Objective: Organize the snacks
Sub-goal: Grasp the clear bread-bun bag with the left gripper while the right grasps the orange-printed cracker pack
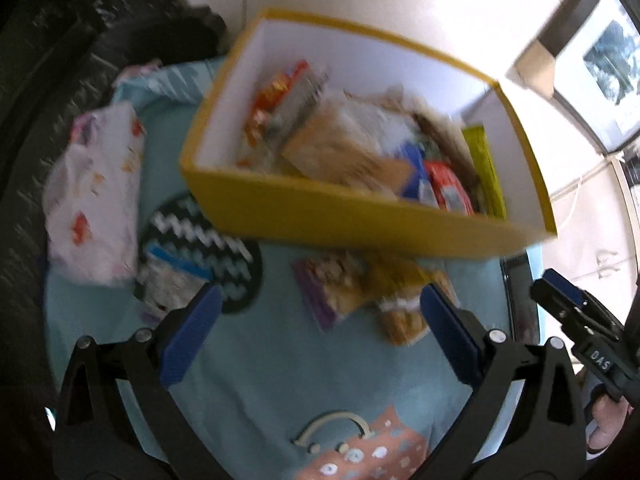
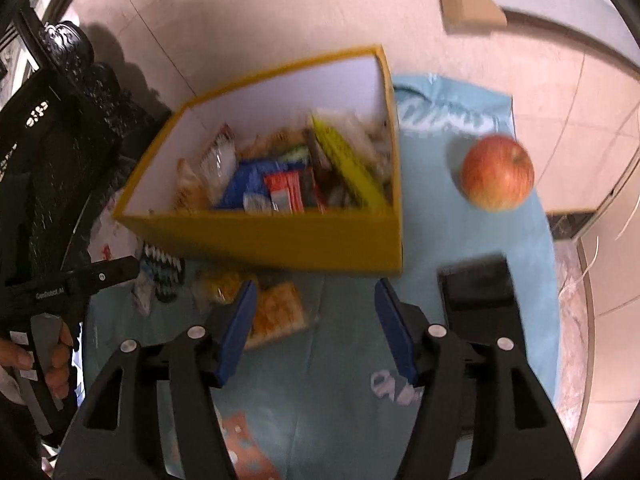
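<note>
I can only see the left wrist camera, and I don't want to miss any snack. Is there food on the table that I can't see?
Observer: Yes. A red and yellow apple sits on the blue cloth, to the right of the yellow box.
Operator: Is it touching the box?
Observer: No, it lies apart from it, with bare cloth between them.
Operator: Is anything else over there?
Observer: A flat black thing lies on the cloth, nearer than the apple and just right of the right tongs. I cannot tell what it is.
</note>
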